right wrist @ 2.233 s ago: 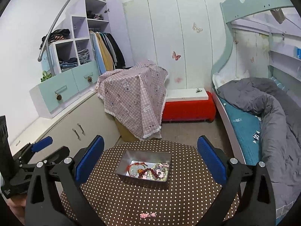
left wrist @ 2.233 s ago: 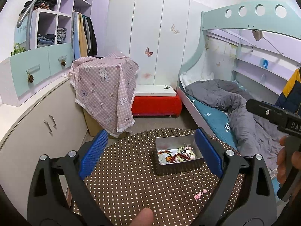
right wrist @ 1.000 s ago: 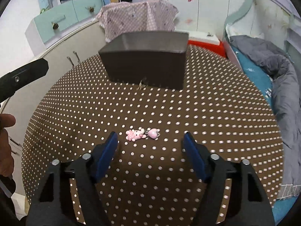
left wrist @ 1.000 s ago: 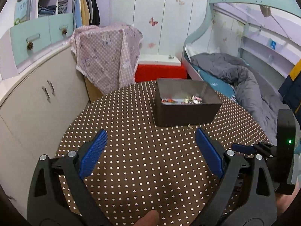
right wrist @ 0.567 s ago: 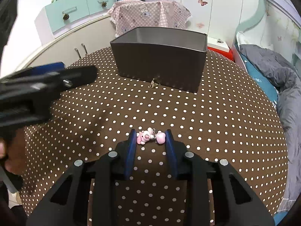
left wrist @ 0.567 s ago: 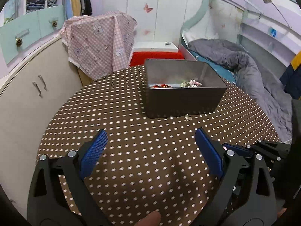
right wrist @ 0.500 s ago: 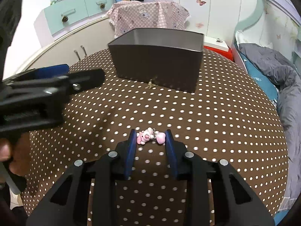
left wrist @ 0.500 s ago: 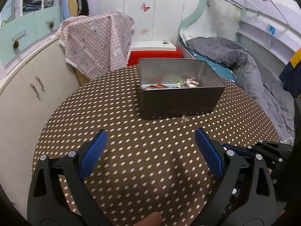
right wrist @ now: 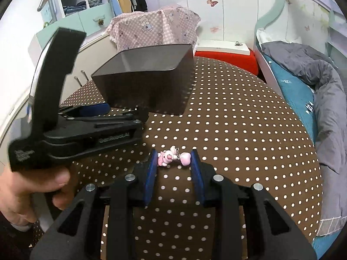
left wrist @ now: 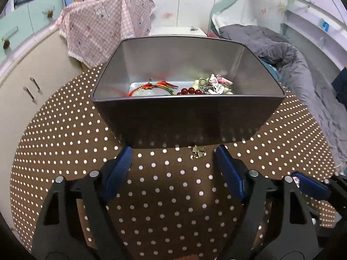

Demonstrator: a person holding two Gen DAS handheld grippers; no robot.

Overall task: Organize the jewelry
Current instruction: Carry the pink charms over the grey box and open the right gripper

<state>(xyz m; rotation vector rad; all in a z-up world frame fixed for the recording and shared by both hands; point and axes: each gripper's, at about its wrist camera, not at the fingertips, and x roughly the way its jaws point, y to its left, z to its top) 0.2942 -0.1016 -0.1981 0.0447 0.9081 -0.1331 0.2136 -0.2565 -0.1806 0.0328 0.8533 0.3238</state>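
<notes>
Most of the jewelry is already gathered in the dark grey rectangular metal tin [left wrist: 186,117], which is seen directly ahead of the left claw [left wrist: 173,160]: a red and green woven cord bracelet [left wrist: 151,86], dark red round beads [left wrist: 188,91] and a heap of pale beads and silver chain [left wrist: 214,85] lie on its floor. The blue-padded jaws of the left claw are held wide apart, empty, with their tips almost at the tin's near wall; contact cannot be confirmed. A small brass-coloured clover charm [left wrist: 198,150] lies on the brown white-dotted tabletop [left wrist: 65,134], just ahead of the claw and between its jaws, at the foot of the tin.

Two loose pieces are therefore judged to remain. The other, a pink pig-and-heart charm [right wrist: 173,157], lies on the tabletop between the fingertips of the right claw [right wrist: 173,159], whose jaws are narrowed around it; whether the pads already press it cannot be told. From the right claw, the tin stands ahead and to the left, well apart. Lifting the pink charm, carrying it to the tin and collecting the clover piece appear to be left.
</notes>
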